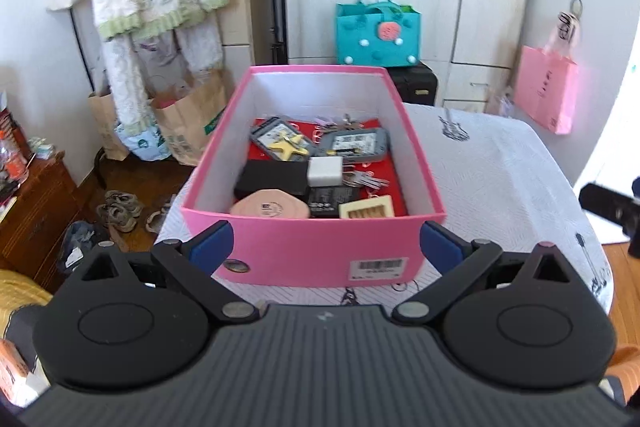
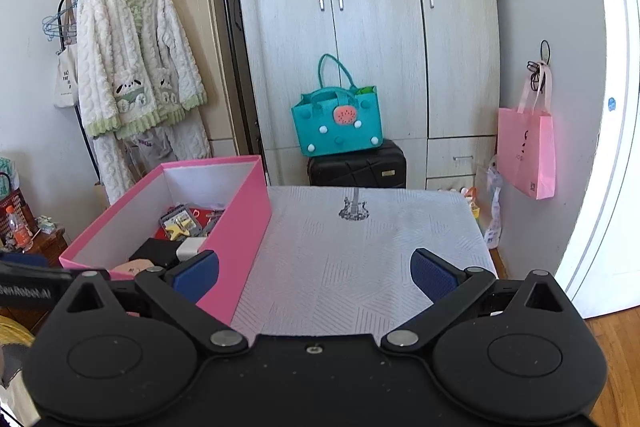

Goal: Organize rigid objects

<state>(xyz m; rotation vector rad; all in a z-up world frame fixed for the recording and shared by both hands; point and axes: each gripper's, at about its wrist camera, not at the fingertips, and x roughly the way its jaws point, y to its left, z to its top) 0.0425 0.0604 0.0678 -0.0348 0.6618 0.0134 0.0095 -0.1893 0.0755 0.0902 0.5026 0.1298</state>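
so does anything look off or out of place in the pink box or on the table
Nothing stands out. The pink box sits flat on the table with keys, charger and cases loosely piled inside. Nothing is spilled or visibly damaged. Both claws, left and right, are open and empty.

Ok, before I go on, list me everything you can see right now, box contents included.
box: 1, pink outside, white inside, on the table's left part
card holders: 2, grey, far end of the box
star: 1, yellow, on the left card holder
charger: 1, white, box middle
black case: 1, left of the charger
keys: 1 bunch, silver, right of the charger
pink case: 1, near left corner
wooden block: 1, beige, near right
table: 1, white patterned cover
tote bag: 1, teal, on a black suitcase
paper bag: 1, pink, hanging on the wall
robe: 1, white and green, on the rack
left gripper: open, before the box
right gripper: open, over the table
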